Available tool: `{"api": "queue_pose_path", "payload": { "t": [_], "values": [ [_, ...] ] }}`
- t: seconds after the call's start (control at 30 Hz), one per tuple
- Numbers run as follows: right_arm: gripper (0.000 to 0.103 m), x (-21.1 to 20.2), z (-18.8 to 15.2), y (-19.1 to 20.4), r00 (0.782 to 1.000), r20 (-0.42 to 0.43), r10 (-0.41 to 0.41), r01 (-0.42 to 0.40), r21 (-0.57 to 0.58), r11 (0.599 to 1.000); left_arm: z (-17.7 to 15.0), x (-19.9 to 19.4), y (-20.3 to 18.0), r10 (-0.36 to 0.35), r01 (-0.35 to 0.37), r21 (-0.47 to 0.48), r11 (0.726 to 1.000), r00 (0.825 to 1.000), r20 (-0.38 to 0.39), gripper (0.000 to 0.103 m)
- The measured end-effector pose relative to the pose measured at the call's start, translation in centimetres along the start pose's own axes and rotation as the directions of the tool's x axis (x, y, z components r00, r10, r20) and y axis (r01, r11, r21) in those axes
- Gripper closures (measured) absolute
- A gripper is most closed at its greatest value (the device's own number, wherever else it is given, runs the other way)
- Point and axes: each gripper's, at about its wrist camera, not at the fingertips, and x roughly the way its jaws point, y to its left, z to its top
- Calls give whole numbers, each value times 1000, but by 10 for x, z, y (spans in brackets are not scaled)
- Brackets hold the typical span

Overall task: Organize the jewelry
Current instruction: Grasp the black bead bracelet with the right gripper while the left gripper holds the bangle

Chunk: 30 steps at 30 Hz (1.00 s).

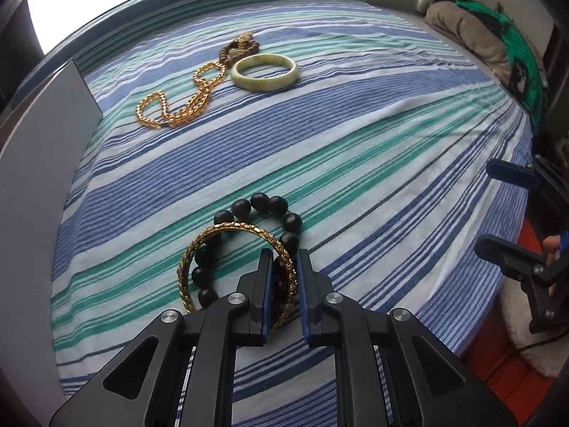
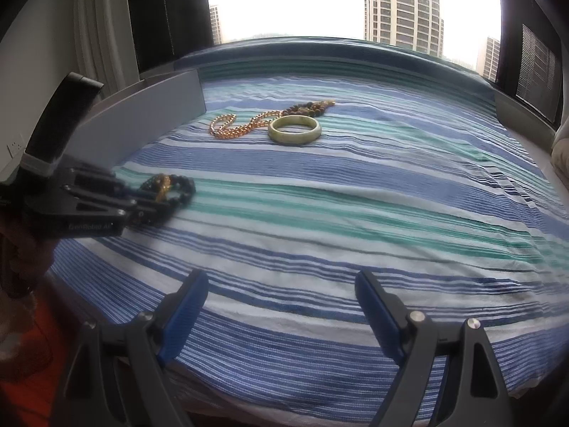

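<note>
The left hand-held gripper (image 1: 282,284) has its jaws drawn close around one side of a gold bangle (image 1: 236,270), the blue pads flanking the rim; whether they already pinch it or leave a sliver of gap I cannot tell, though the bangle seems tipped up off the sheet, which suggests it is held. The bangle lies over a black bead bracelet (image 1: 249,238), which sits flat on the bed (image 1: 391,178) near its near edge; gripping the thin rim from above is probably the only way to part the two without dragging the beads along. The right hand-held gripper (image 2: 281,306) hangs spread wide and empty over the near edge of the bed, off to the right, likely kept ready to steady the beads or take the next piece. Farther toward the far edge, well apart from this pair, a pale green bangle (image 1: 265,72) lies flat just beside a looped amber bead necklace (image 1: 177,101), with a brown bead bracelet (image 1: 238,51) touching the necklace's far end. A grey panel (image 1: 39,163) stands along the left edge of the bed. The sorting looks barely begun, since the pieces lie in two loose clusters
</note>
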Motion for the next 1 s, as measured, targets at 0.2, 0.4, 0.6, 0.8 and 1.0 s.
{"api": "queue_pose_path", "payload": {
  "t": [0.2, 0.4, 0.6, 0.8, 1.0],
  "values": [
    [17, -1, 0, 2, 1000, 3, 2, -2, -3, 1000, 6, 0, 18, -101, 102, -92, 991, 995, 18, 65],
    [17, -2, 0, 3, 1000, 6, 4, -4, -8, 1000, 11, 8, 29, -184, 183, -206, 961, 983, 17, 79],
    [17, -2, -1, 3, 1000, 2, 6, -6, -11, 1000, 8, 7, 42, -235, 235, -309, 921, 971, 38, 92],
    [17, -1, -2, 4, 1000, -6, 6, -6, -16, 1000, 0, -18, 54, -213, 243, -358, 902, 970, 120, 92],
    [17, 2, -2, 7, 1000, -19, 9, -9, -22, 1000, -3, -14, 54, -226, 261, -362, 895, 964, 137, 92]
  ]
}}
